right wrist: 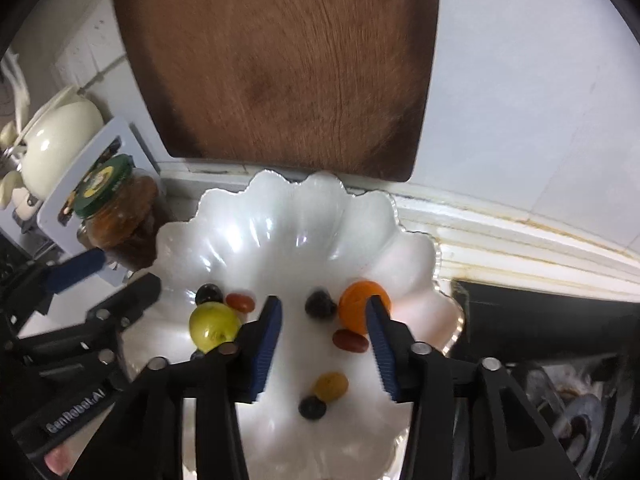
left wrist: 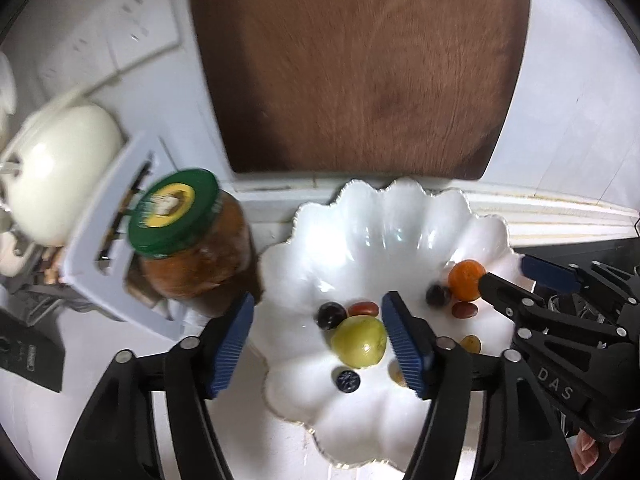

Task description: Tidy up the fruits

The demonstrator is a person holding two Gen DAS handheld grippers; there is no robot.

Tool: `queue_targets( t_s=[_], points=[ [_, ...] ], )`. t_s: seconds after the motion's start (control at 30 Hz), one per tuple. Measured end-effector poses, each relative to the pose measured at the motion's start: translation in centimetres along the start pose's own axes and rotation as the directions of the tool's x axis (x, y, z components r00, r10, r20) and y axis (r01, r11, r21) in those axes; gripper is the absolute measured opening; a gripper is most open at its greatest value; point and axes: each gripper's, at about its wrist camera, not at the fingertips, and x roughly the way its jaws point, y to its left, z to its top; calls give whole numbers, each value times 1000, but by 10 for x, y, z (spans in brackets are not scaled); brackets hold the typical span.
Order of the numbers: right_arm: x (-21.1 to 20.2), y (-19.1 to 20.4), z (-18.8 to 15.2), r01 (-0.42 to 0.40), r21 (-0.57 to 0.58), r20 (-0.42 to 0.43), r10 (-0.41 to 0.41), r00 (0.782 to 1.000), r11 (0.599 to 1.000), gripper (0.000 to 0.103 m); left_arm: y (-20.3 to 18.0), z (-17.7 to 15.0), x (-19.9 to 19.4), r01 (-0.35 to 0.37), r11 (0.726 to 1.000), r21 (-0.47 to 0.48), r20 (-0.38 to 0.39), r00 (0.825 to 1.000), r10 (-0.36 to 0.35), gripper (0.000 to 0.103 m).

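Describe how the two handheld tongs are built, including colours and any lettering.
Both the left tongs and the right tongs are matte black linkage frames with silver pivot pins and ribbed blue pads. The body of the right one carries pale letters reading DAS; the left one's reads roughly GenRobot.AI. No cables show.

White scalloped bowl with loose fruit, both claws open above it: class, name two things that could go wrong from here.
1. The orange fruit sits near the white scalloped bowl rim, beside the right claw; a nudge might roll it out.
2. The green-lidded jar stands close to the left claw; a sideways swing could knock it over.
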Motion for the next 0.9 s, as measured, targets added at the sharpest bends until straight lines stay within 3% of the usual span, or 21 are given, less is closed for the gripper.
queue_targets(
  t_s=[0.27,0.53,0.9],
  points=[
    [-53,4,-24,46,9,123,-47,991,999,66,-3,-22,-53,-41,998,38,153,988,35,91],
    [-114,1,-57,100,1,231,-98,968,995,76,-10,-55,-109,-70,996,54,282,958,52,100],
    [-188,5,-121,97,-10,355,-87,931,995,85,-17,-113,-178,-40,999,12,345,938,34,103]
  ],
)
